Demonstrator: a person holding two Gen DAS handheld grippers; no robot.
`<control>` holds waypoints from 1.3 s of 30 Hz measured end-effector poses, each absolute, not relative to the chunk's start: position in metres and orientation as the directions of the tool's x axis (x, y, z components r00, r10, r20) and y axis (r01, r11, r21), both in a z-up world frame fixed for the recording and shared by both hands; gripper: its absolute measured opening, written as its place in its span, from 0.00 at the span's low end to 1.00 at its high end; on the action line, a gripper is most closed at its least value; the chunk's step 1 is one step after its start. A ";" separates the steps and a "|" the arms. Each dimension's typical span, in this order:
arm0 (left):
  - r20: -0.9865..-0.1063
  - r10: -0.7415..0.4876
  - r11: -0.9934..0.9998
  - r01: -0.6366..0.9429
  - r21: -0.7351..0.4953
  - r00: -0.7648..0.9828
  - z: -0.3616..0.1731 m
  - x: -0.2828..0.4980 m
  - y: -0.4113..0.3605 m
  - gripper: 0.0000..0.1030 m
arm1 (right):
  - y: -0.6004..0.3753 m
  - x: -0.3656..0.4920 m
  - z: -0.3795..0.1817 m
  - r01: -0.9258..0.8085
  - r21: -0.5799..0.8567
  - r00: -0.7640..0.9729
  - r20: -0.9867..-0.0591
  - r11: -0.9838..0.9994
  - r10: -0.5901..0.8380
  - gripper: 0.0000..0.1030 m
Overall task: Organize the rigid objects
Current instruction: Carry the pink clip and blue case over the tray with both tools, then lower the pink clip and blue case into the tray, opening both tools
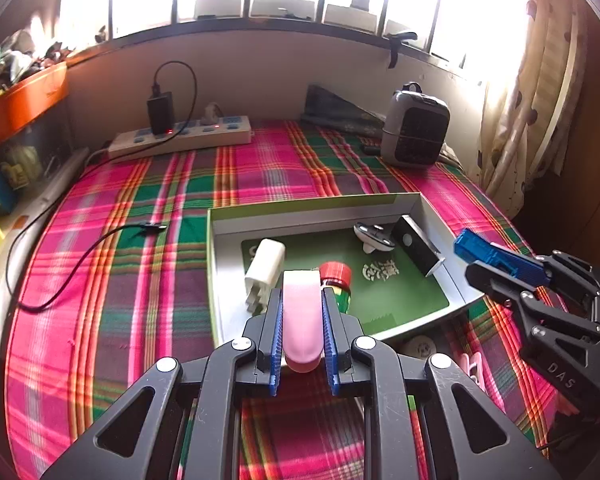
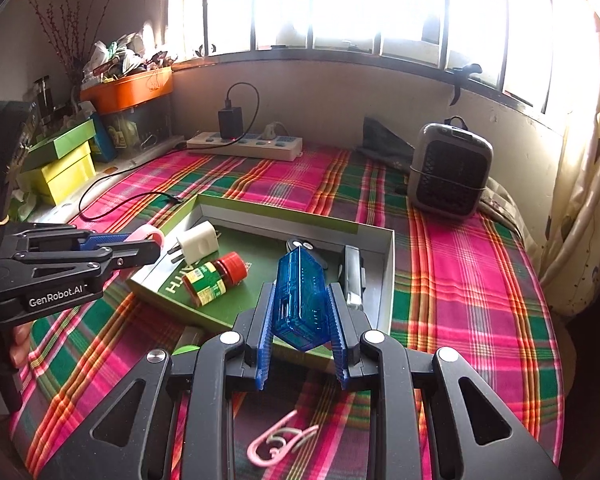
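My left gripper (image 1: 301,300) is shut on a pink tape roll (image 1: 301,316) above the near left edge of an open green-floored box (image 1: 216,272). It also shows in the right wrist view (image 2: 140,246). My right gripper (image 2: 301,300) is shut on a blue translucent case (image 2: 300,292) above the box's near edge (image 2: 386,280); it also shows in the left wrist view (image 1: 476,256). In the box lie a white plug adapter (image 1: 265,268), a red-capped bottle (image 2: 214,278), a black and silver device (image 1: 416,250) and a small grey gadget (image 1: 374,236).
A pink clip (image 2: 278,440) lies on the plaid cloth near me. A power strip (image 1: 180,136) with a charger, a grey heater (image 1: 414,130) and a black cable (image 1: 80,264) sit further back. Stacked boxes (image 2: 60,164) and an orange bin (image 2: 128,90) stand at the left.
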State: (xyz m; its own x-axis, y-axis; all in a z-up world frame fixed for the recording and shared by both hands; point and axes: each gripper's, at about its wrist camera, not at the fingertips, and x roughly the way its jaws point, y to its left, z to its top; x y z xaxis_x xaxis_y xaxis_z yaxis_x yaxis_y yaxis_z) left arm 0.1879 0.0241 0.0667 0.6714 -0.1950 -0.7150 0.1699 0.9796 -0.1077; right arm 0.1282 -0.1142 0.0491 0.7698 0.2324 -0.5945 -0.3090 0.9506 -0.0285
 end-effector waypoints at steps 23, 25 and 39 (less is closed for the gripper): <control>-0.768 -0.196 0.976 0.196 -0.093 0.609 0.044 0.243 0.008 0.17 | -0.096 0.175 0.021 -0.325 -0.085 0.724 -0.663 0.942 0.190 0.25; -0.775 -0.191 0.977 0.195 -0.089 0.603 0.040 0.246 0.007 0.17 | -0.094 0.177 0.019 -0.329 -0.089 0.720 -0.668 0.940 0.189 0.25; -0.799 -0.196 0.976 0.189 -0.105 0.568 0.024 0.260 0.007 0.17 | -0.088 0.189 0.008 -0.341 -0.121 0.705 -0.688 0.932 0.169 0.25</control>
